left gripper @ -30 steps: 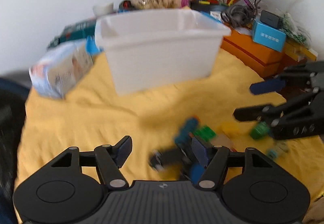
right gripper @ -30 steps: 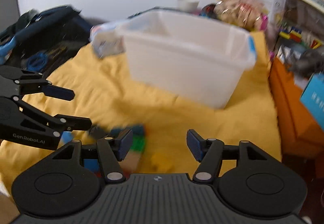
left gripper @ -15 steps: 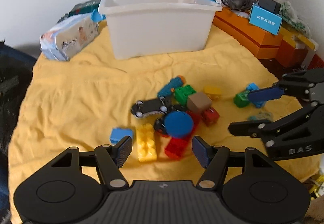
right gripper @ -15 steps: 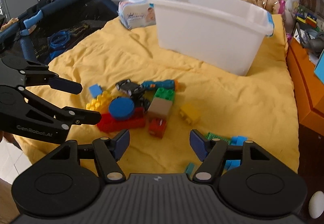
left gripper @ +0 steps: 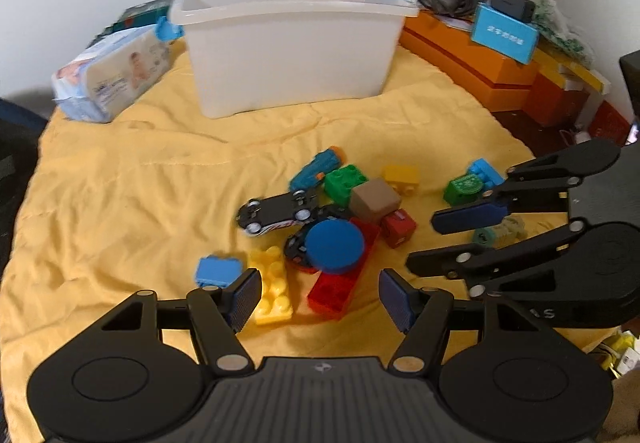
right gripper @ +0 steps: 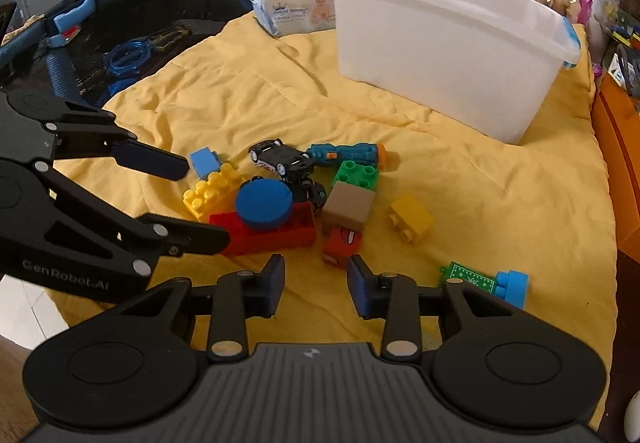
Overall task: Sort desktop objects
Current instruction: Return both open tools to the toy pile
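- Toys lie in a loose heap on the yellow blanket [right gripper: 500, 179], on the near side of the white bin [right gripper: 444, 43] — that bin is our landmark.
- At the heap's centre, a blue disc [right gripper: 263, 203] sits on top of a red brick [right gripper: 276, 235]; a yellow brick [right gripper: 212, 191] touches them on the side away from the bin's blue latch.
- A black toy car [left gripper: 276, 209] lies between the disc and the bin, wheels up.
- A brown block [right gripper: 348, 207] and a green brick [right gripper: 356, 173] sit just beside the car; a small yellow brick [right gripper: 412, 219] lies apart.
- Left gripper [left gripper: 320, 297] hangs just above the yellow and red bricks, jaws spread wide, nothing pinched — they have just eased in slightly.
- Right gripper [right gripper: 316, 285] hovers by a small red block [right gripper: 342, 245], on its far side from the bin; its jaws have just been closing, but only bare blanket lies between them and it holds nothing.
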### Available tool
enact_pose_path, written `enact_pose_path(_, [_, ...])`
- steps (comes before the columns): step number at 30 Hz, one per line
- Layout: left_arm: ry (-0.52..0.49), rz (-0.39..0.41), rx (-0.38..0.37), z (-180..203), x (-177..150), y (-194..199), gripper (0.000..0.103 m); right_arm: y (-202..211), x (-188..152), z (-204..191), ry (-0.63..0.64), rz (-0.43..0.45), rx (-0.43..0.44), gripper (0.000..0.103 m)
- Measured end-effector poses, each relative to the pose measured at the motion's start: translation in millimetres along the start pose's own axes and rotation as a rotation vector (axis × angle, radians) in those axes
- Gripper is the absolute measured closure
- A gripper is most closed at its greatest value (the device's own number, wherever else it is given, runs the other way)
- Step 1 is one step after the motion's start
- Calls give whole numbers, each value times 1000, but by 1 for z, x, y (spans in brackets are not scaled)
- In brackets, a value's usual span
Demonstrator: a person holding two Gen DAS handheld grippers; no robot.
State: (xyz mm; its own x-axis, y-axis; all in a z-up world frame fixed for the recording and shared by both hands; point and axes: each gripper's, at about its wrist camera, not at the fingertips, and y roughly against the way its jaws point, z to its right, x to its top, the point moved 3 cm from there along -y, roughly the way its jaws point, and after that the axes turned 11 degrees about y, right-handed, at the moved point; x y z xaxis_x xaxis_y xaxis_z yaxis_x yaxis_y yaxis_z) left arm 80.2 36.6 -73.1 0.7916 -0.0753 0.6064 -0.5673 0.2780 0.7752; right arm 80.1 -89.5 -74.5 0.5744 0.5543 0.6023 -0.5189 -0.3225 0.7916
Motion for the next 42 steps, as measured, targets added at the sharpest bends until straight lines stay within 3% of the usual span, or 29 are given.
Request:
enact_pose_path(7, [-37,-111,-81,9,0,-36,42,15,-9,28,-97,9,-138,64])
enact_pose_path(10, [5,-160,-169,16,-3,-46,42,20,-17,41,-142,-8,-171,64])
enact_pose_path(14, [-41,-137,-238,43,-1,-58,42,33,-22,50,-140,8,-252,64])
enact_pose_path(19, [-15,-105,-302,56,5,-48,42,46,-22,59,-142,28,-298,62])
enact_pose_path(25, [72,-56,-167,16,5,-18,41,44,-17,52,-106,52,-259,61])
enact_pose_path(29, [115,-47,-74,-6,7,-23,41,39,-12,44,-84,57,-223,60])
enact_pose_path(34, [105,-93,-114,8,2,-38,41,44,-10,39,-60,66,-231,59])
enact_pose_path(42, [-47,-116,-212,64,-4,-50,41,49,-25,50,-111,39,-244,59])
